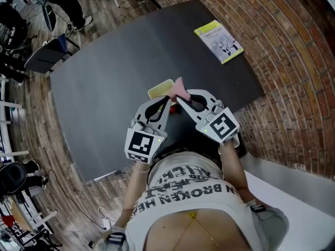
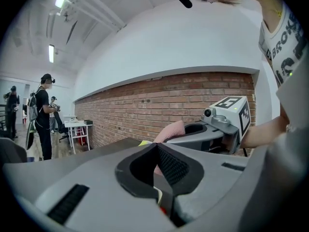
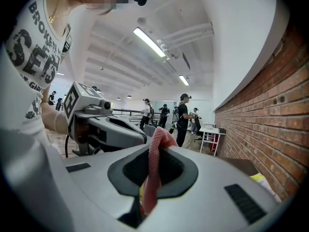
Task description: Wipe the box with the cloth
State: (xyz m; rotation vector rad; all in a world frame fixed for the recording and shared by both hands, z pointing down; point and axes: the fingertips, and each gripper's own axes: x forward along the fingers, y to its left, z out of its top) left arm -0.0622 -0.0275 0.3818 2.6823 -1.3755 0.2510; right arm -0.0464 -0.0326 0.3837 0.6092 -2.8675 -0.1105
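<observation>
A pale yellow box (image 1: pixel 158 89) sits at the near edge of the dark table (image 1: pixel 115 61), just past my two grippers, whose tips almost meet. My right gripper (image 1: pixel 177 95) is shut on a pink cloth (image 1: pixel 180 88). In the right gripper view the cloth (image 3: pixel 154 168) hangs pinched between the jaws and sticks up past their tips. My left gripper (image 1: pixel 168 99) is shut, and I see nothing pinched between its tips (image 2: pixel 155 145). A sliver of the box (image 2: pixel 144 142) shows beyond them, next to the cloth (image 2: pixel 170 131).
A yellow-green booklet (image 1: pixel 219 41) lies at the table's far right corner. A brick wall (image 1: pixel 293 61) runs along the right side. A dark chair (image 1: pixel 47 54) stands off the table's left. Several people (image 3: pixel 186 115) stand farther back in the room.
</observation>
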